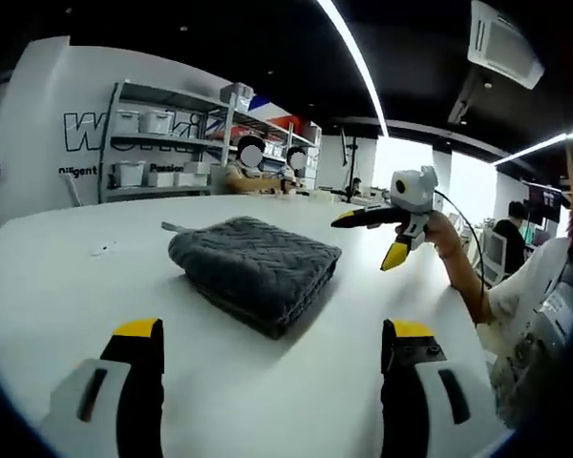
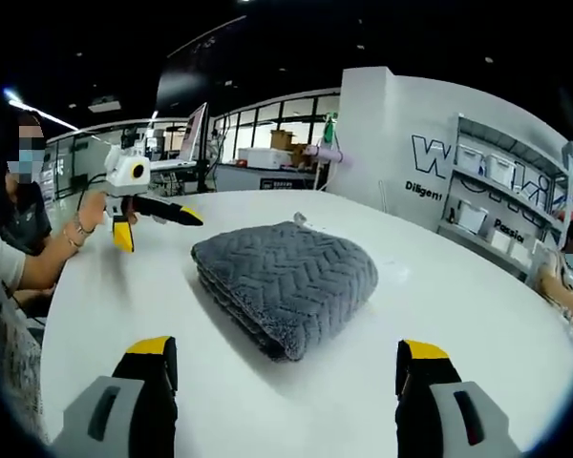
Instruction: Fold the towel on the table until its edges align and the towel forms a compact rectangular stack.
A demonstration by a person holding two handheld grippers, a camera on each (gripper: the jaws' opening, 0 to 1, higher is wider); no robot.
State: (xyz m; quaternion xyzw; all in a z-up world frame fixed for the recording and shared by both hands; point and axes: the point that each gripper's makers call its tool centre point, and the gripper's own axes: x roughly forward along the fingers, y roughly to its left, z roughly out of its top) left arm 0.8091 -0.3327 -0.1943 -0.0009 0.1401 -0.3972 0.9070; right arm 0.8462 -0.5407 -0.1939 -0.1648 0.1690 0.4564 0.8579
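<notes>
A grey towel (image 1: 253, 267) (image 2: 286, 281) lies folded into a thick, compact stack in the middle of the white table (image 1: 67, 277) (image 2: 458, 286). Its layered edges face me and a small loop tag sticks out at the far side. My left gripper (image 1: 274, 334) stands open just short of the towel, with nothing between its yellow-tipped jaws. From the other side, my right gripper (image 2: 286, 348) is also open and empty. Each gripper shows in the other's view, held in a hand above the table beside the towel: the right gripper (image 1: 368, 239) and the left gripper (image 2: 159, 229), both apart from the cloth.
Shelves with white bins (image 1: 162, 143) (image 2: 497, 191) stand against the far wall. People sit behind the table near the shelves. The person's sleeve (image 1: 544, 315) is at the table's edge. A small scrap (image 1: 102, 250) lies on the table, left of the towel.
</notes>
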